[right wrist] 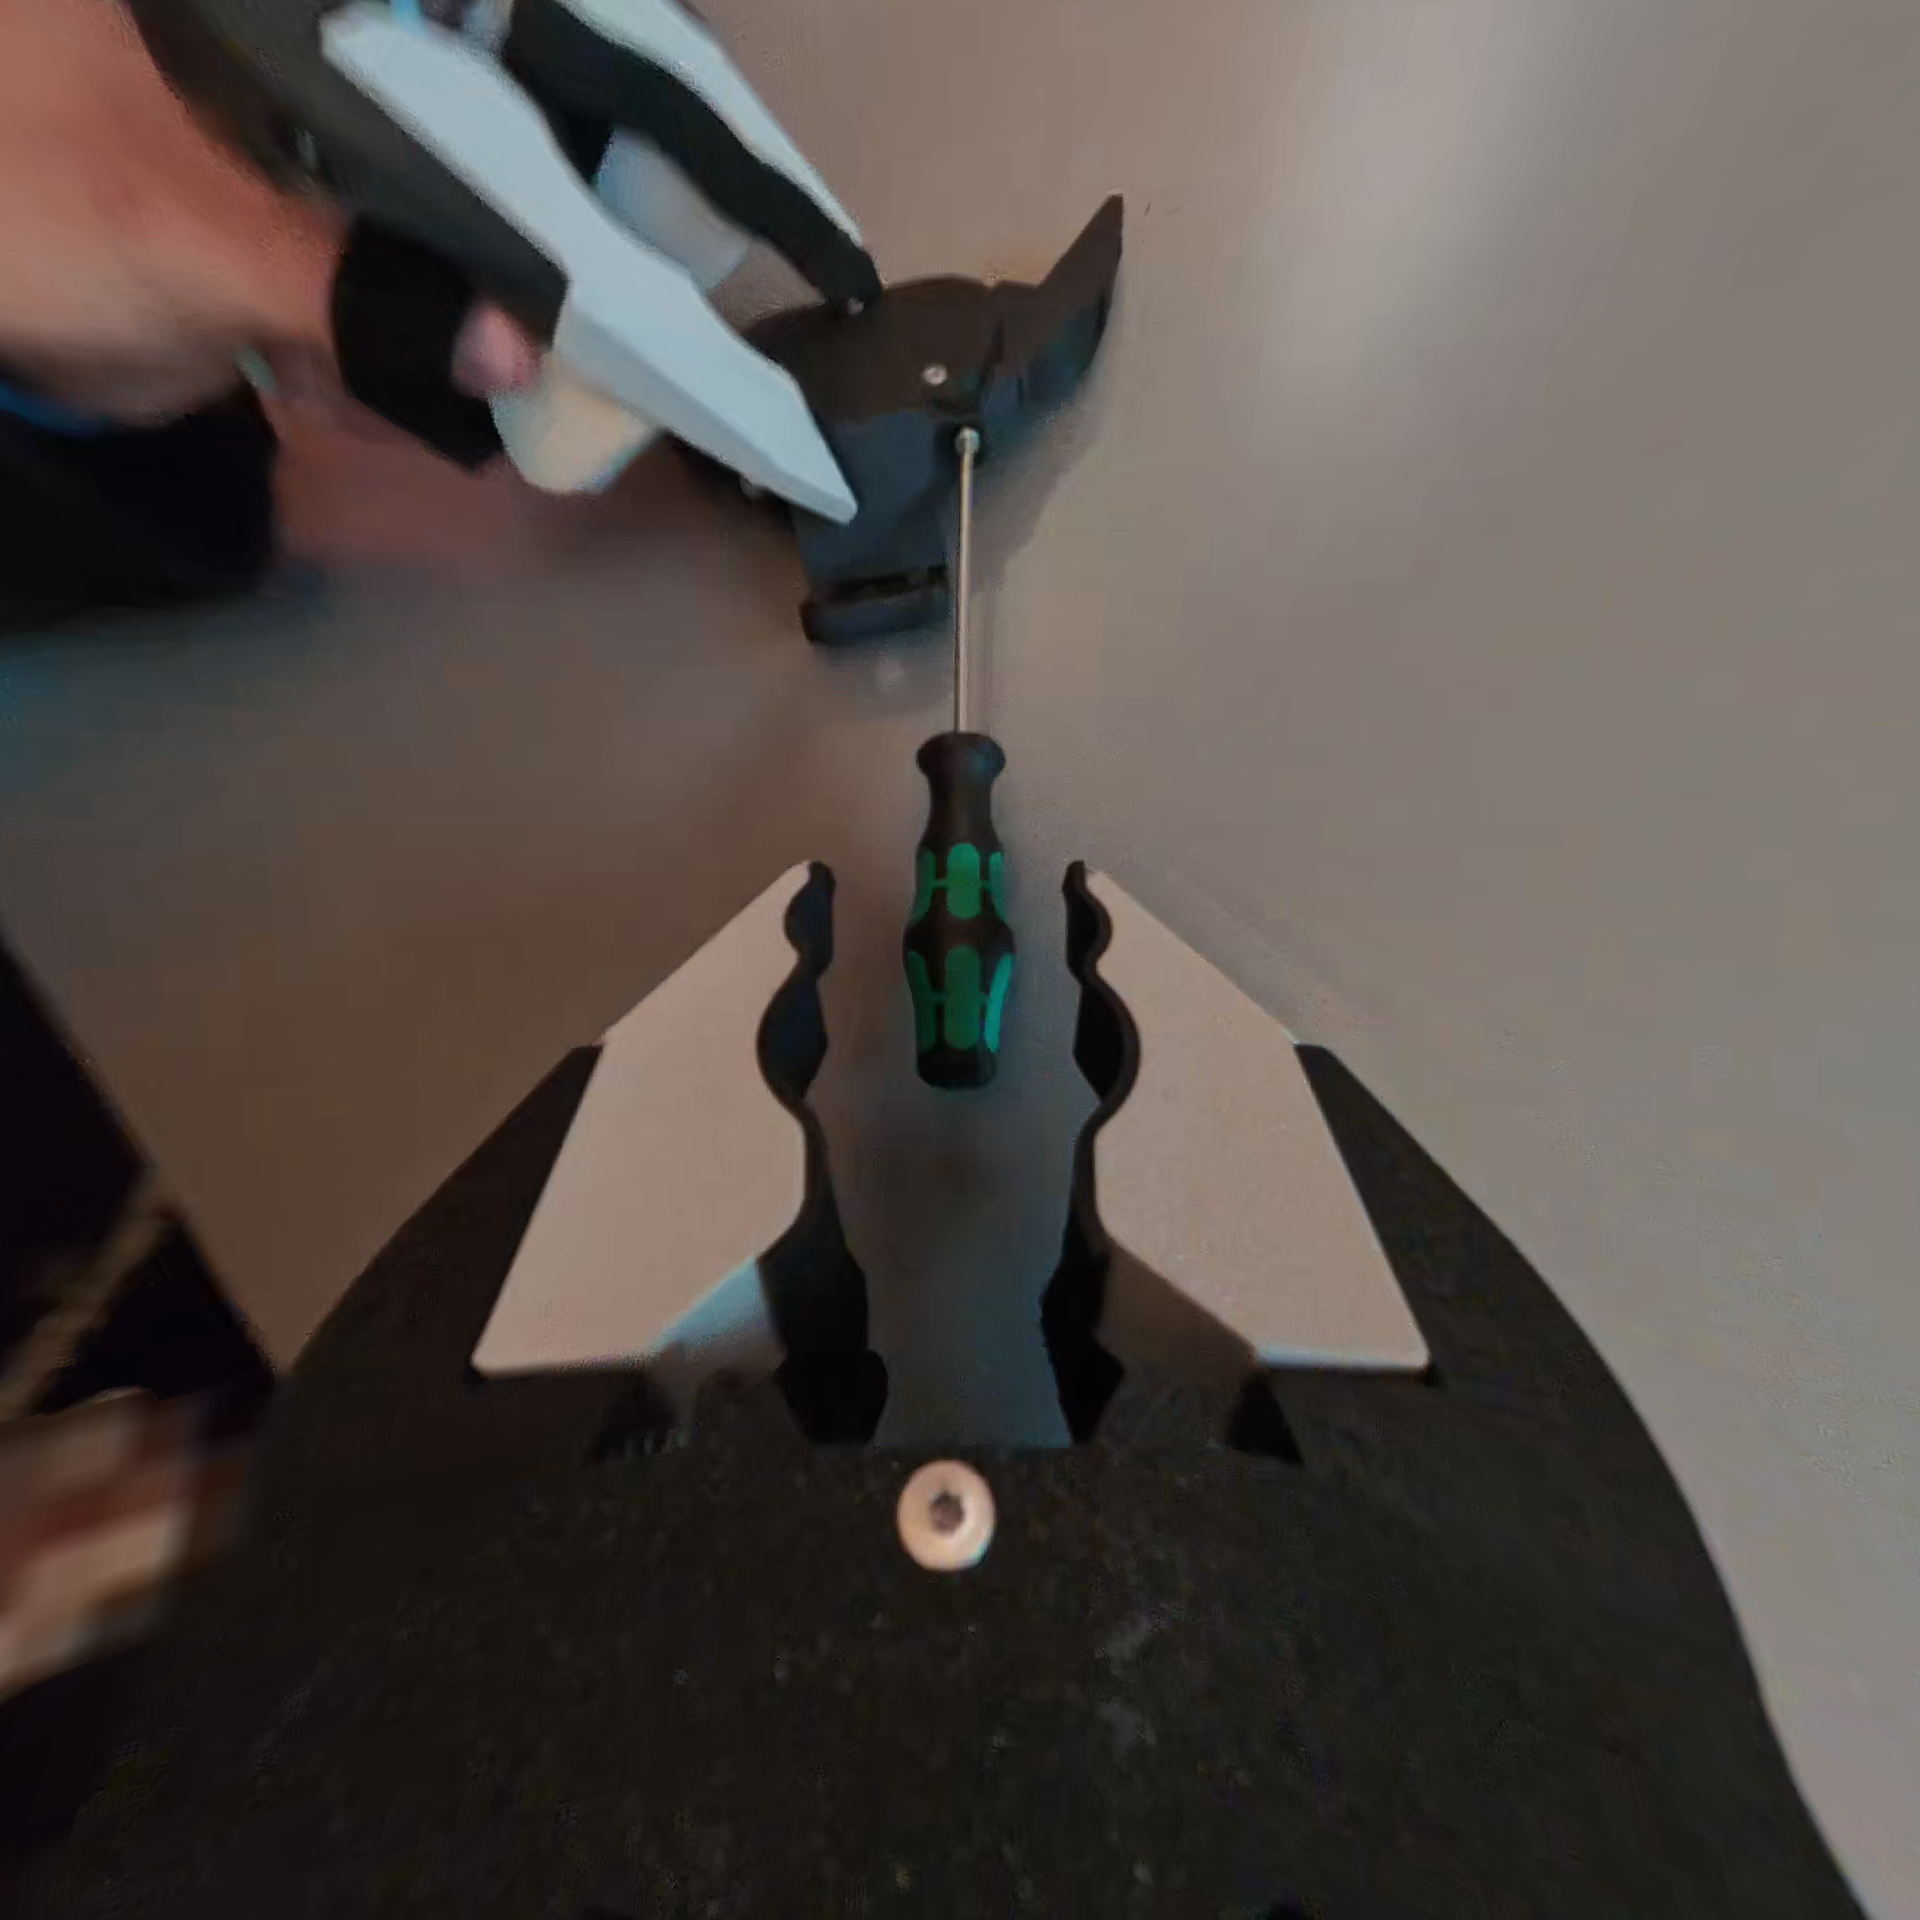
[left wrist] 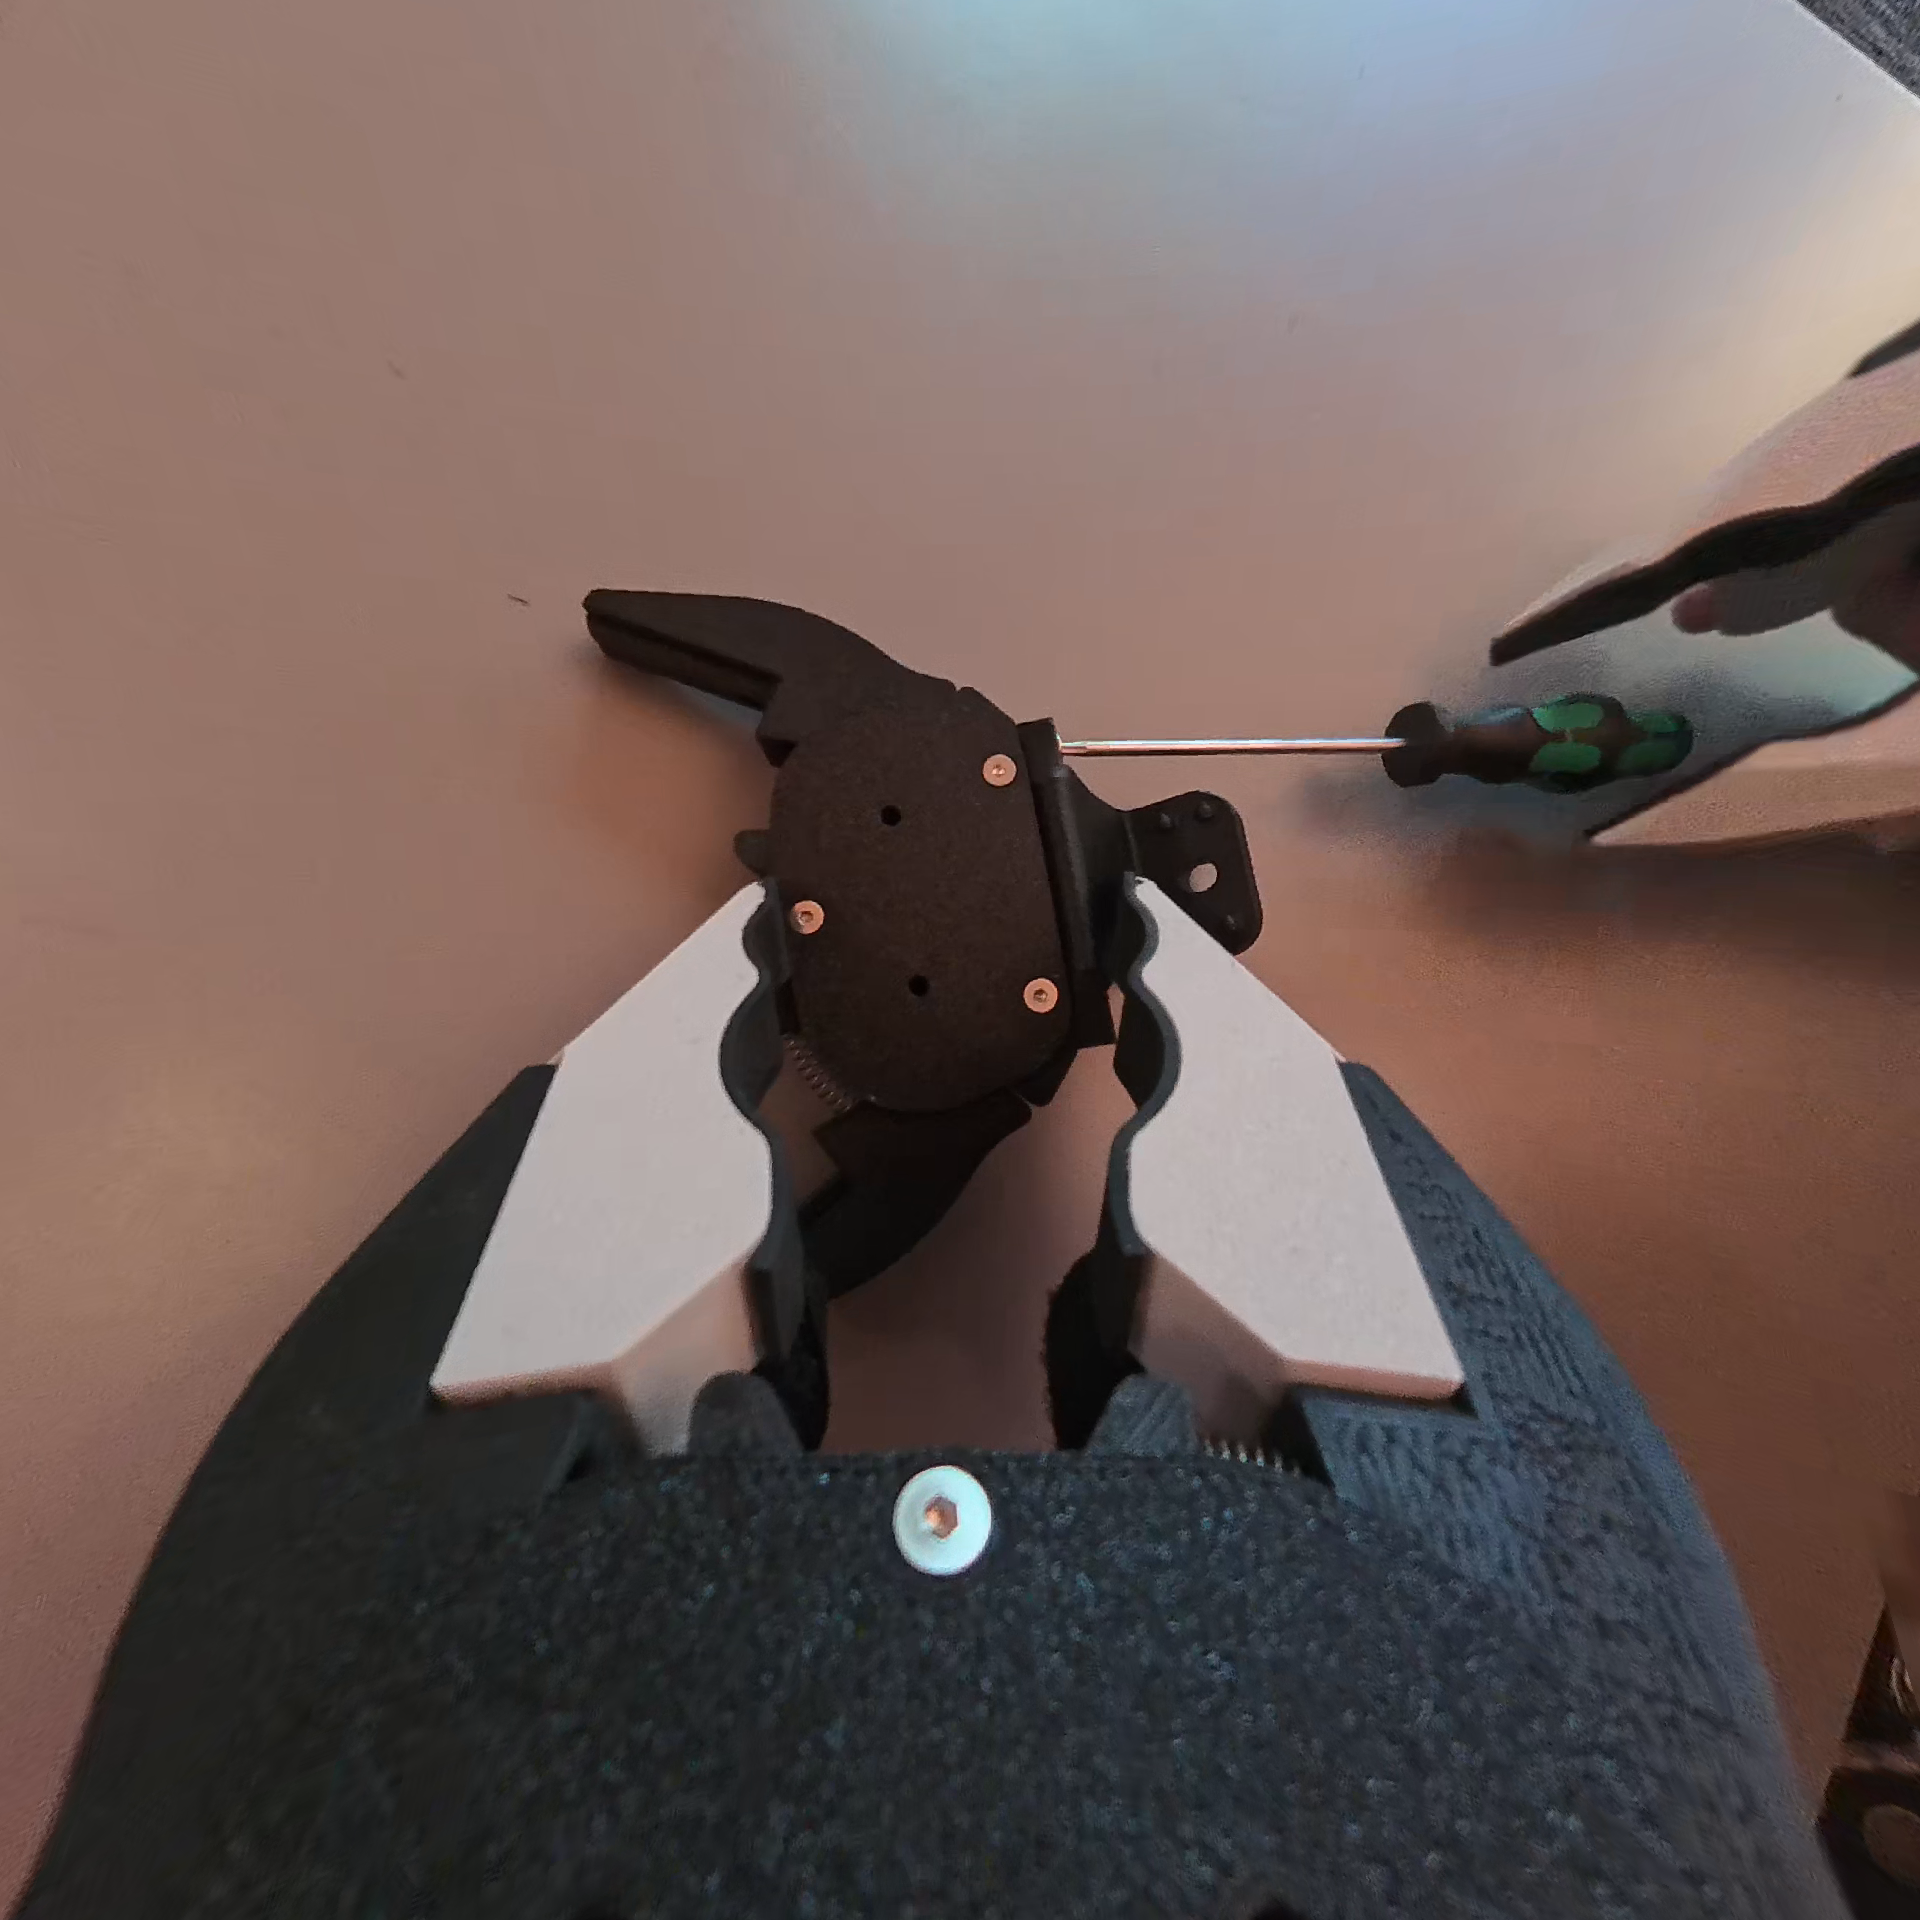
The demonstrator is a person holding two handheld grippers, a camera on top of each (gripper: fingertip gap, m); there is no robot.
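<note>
Left gripper (left wrist: 940, 894) perhaps astride black assembly (left wrist: 914, 914)

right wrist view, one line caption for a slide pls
Open right gripper flanks a green-black screwdriver, its tip at a black part the left gripper steadies.

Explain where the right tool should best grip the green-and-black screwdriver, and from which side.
Probably the bulged green-and-black handle, approached from its butt end along the shaft line: the screwdriver points away with its tip at the black plastic assembly, and the open right tool already straddles the handle.

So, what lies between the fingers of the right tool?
In the right wrist view, the screwdriver's green and black handle lies between the right tool's fingers, with a gap on each side; the table is below.
</note>
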